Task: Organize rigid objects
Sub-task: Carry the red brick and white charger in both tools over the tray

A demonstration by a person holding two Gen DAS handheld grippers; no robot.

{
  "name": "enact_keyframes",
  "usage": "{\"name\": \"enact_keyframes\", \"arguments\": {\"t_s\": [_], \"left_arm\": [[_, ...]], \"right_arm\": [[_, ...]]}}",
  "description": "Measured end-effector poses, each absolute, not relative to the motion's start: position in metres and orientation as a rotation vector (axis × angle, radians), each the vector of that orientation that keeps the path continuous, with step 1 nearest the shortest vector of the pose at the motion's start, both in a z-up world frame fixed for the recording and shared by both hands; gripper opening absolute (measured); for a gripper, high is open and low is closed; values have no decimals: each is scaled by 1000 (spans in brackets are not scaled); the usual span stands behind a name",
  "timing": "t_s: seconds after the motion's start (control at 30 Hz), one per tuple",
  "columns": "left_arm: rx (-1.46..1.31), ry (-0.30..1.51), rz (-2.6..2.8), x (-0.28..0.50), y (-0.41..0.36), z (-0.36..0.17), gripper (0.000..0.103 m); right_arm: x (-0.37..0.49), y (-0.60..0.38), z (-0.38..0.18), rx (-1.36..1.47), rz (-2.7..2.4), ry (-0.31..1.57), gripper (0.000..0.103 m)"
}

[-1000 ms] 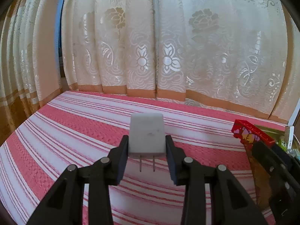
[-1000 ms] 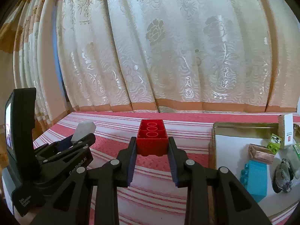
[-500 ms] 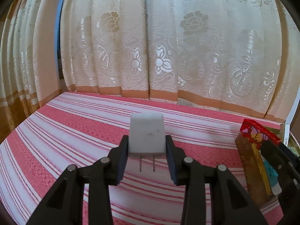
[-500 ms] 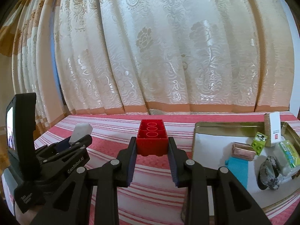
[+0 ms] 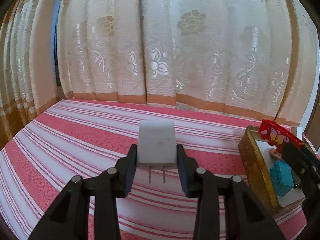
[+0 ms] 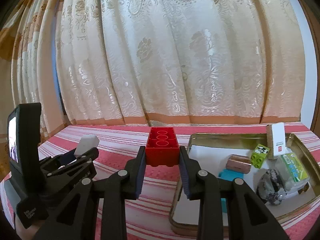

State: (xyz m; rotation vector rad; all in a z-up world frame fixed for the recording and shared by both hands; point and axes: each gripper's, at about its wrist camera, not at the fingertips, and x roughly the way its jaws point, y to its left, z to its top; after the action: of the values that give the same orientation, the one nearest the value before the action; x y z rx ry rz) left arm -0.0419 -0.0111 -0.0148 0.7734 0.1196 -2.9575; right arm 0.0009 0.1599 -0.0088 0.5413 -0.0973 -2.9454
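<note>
Both hands have slid rightward since a second ago, and the tray [image 6: 181, 182] now fills more of each view, its gold rim reaching in at the right edge of the left wrist camera and sitting right under the right tool's outer finger.

Starting at the left: the left tool [image 5: 156, 161] is clamped on a white plug [image 5: 156, 143], pads pressing its two sides, prongs pointing back toward the camera. It hangs above the pink-and-white striped bench [image 5: 80, 140], clear of the cloth. From the right wrist camera that same tool sits at the far left with its screen lit, the plug poking up out of its tips.

Centre of the right view: the right tool [image 6: 162, 156] is shut on a red brick [image 6: 162, 148], hollow underside up, held above the bench just left of the tray.

Further right, inside the tray on its white liner: a blue block [image 6: 230, 175] partly behind the tool's finger, a copper-coloured box [image 6: 239, 163], a green brick [image 6: 259, 155], a white box [image 6: 277, 140] standing on end at the far rim, a clear case with a green label [image 6: 294, 166], and a dark speckled stone [image 6: 271, 186] nearest the camera.

Cream patterned curtains [image 6: 170, 60] hang behind.
</note>
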Motion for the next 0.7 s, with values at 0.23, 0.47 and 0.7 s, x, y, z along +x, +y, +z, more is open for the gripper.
{"name": "enact_keyframes", "arguments": {"t_s": [0.23, 0.47, 0.7], "left_arm": [[765, 104, -2991, -40, 9, -12, 37], [741, 75, -3036, -35, 36, -9, 37], [661, 59, -3078, -28, 57, 2, 37]], "right_arm": [[8, 181, -3, 502, -2997, -75, 34], [13, 214, 0, 492, -3051, -95, 34], [16, 238, 3, 483, -3077, -115, 34]]}}
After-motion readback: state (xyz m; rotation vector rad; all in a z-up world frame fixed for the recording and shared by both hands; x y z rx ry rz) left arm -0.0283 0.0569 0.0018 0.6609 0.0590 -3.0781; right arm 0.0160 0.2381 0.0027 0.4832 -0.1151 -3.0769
